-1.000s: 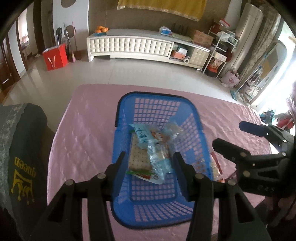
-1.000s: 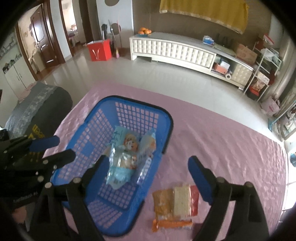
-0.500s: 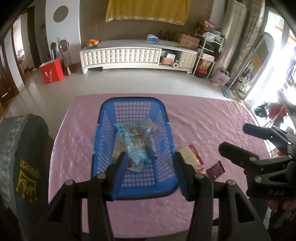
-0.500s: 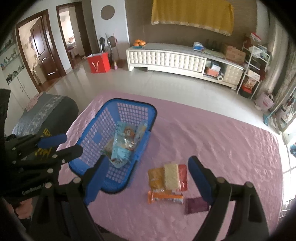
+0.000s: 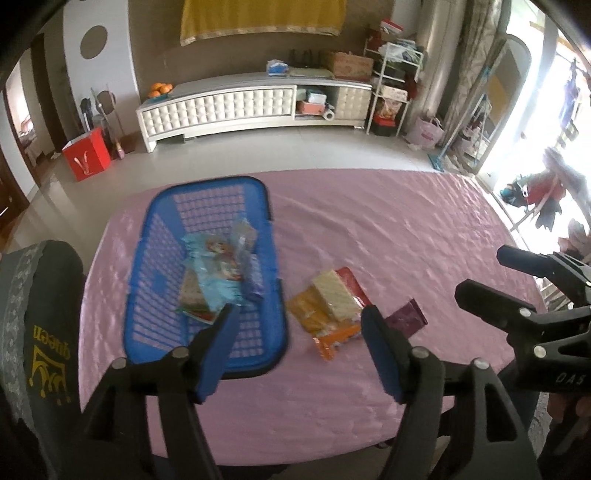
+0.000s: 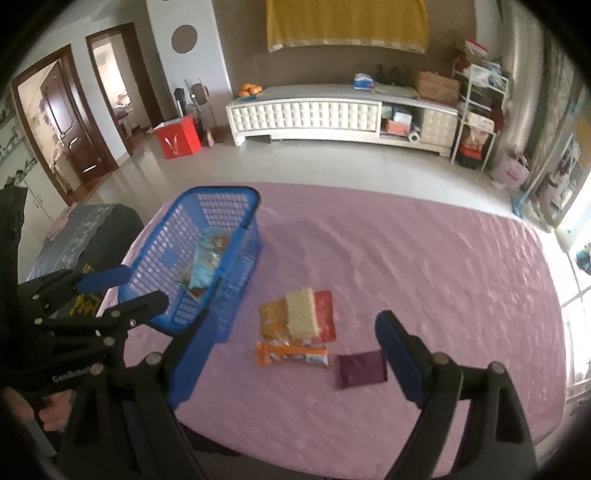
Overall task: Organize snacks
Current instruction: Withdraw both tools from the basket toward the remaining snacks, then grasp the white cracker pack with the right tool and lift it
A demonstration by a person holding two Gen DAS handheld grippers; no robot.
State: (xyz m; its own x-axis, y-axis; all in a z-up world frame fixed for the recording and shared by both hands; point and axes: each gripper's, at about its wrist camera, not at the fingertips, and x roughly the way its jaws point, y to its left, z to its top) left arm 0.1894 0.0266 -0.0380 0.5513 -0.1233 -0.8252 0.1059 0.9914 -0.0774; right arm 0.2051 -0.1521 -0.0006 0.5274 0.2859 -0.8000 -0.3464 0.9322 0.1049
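Blue basket (image 5: 207,280) stands on the pink tablecloth (image 5: 388,229) and holds several snack packets (image 5: 218,273). Just right of the basket, on the cloth, lie more packets (image 6: 295,321) and a dark purple sachet (image 6: 360,369). Left gripper (image 5: 299,343): jaws have just been opening, nothing between them. Right gripper (image 6: 295,354): jaws spread wide, empty.

ahead of you, a long white cabinet (image 6: 340,114) lines the far wall, oranges (image 6: 250,89) on its left end. a red box (image 6: 176,137) sits on the floor, a yellow cloth (image 6: 347,24) hangs above.
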